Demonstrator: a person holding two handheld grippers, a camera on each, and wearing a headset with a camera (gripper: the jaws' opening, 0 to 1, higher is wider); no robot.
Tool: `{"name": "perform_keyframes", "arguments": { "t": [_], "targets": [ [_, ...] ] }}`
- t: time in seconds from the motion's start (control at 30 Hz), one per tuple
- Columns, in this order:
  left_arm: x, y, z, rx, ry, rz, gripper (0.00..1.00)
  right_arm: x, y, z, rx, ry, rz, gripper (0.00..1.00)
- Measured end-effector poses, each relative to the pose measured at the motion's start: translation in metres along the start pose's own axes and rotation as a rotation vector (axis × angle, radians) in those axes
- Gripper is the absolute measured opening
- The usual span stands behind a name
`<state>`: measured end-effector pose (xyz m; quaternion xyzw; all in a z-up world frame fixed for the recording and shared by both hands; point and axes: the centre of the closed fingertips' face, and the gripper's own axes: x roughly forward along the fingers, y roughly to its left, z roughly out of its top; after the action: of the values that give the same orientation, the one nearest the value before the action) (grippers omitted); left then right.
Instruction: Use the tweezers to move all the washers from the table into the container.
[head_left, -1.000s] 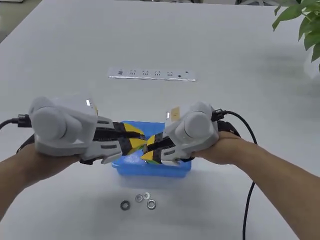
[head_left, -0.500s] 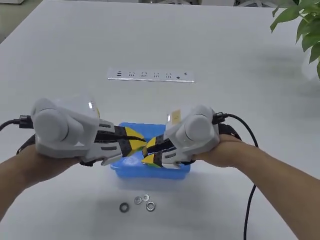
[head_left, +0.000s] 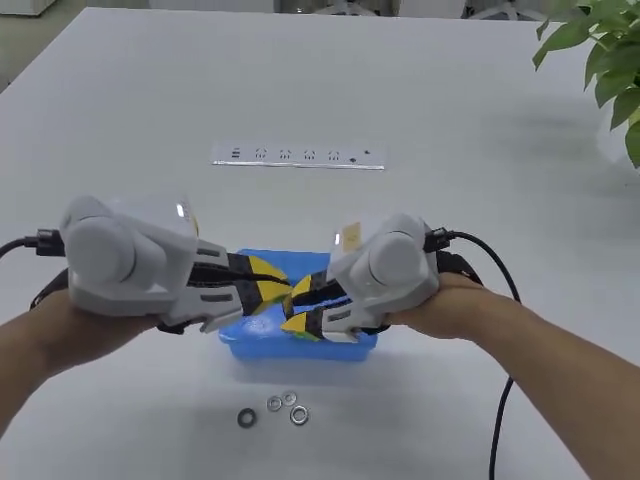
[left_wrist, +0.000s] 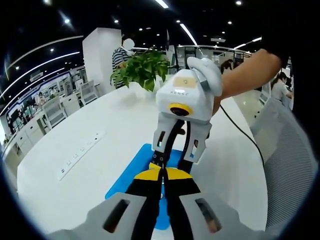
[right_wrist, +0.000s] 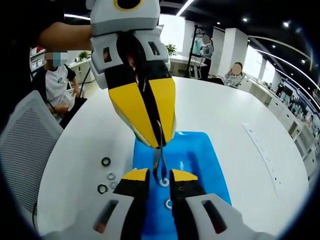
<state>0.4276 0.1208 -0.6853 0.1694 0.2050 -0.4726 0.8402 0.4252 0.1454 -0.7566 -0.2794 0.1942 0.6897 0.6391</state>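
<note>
Blue container (right_wrist: 202, 155) holds two washers (right_wrist: 164, 181) so far; four washers (head_left: 274, 403) wait on the table (head_left: 450, 150) just in front of it, so most remains. Left gripper (right_wrist: 159, 140) is clamped on the one pair of tweezers (right_wrist: 161, 161), tips over the container. Right gripper (right_wrist: 160, 173) flanks those tips; whether it squeezes them, I cannot tell.

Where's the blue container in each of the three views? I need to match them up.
Head view: the blue container sits low at centre, partly under the meeting jaws.
Left gripper view: the container is at lower centre, beneath the jaws, with its blue showing to their left.
Right gripper view: the container is at lower centre, just beyond the jaws.
Shared landmark: the white power strip, on the table beyond the container.
</note>
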Motion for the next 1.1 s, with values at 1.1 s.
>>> {"name": "perform_keyframes", "arguments": {
  "t": [1.1],
  "targets": [
    [-0.015, -0.015, 0.023, 0.039, -0.011, 0.005, 0.05, -0.043, 0.010, 0.006, 0.079, -0.021, -0.141, 0.37]
  ]
}}
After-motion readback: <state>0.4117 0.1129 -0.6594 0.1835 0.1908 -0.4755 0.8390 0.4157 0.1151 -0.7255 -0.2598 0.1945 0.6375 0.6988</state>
